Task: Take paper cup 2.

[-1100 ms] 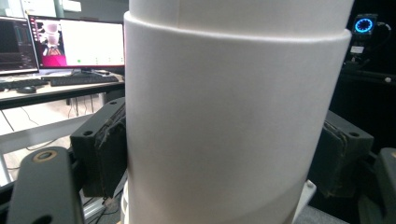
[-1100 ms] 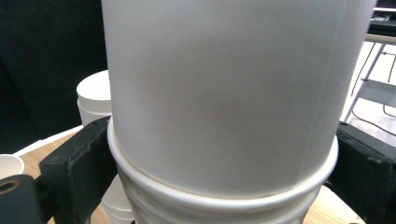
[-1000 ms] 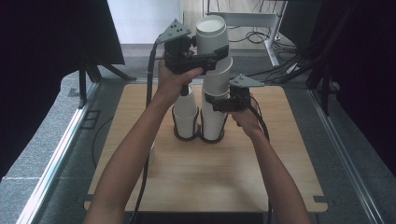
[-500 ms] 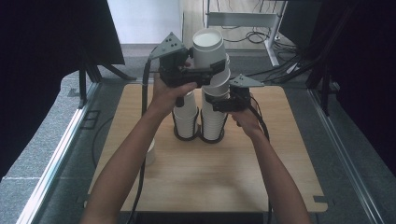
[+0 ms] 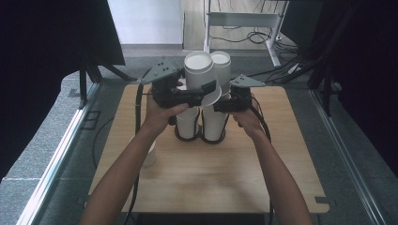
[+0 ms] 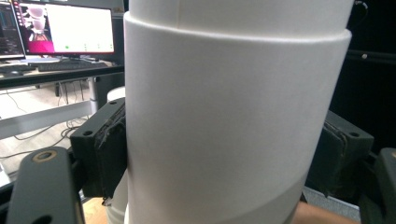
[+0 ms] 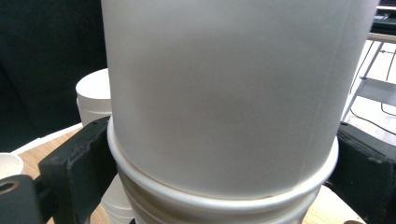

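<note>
On the wooden table (image 5: 187,178) two stacks of upside-down white paper cups stand side by side in black ring holders. The right gripper (image 5: 224,104) pinches the right stack (image 5: 215,123) at a cup rim. The left gripper (image 5: 202,93) clamps a tilted paper cup (image 5: 199,70), raised just above the left stack (image 5: 187,125)

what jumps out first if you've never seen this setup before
Two stacks of upside-down white paper cups stand side by side near the middle of the wooden table. The left gripper clamps a cup tilted at the top of the left stack. The right gripper clamps the right stack partway up, just above a cup rim.
</note>
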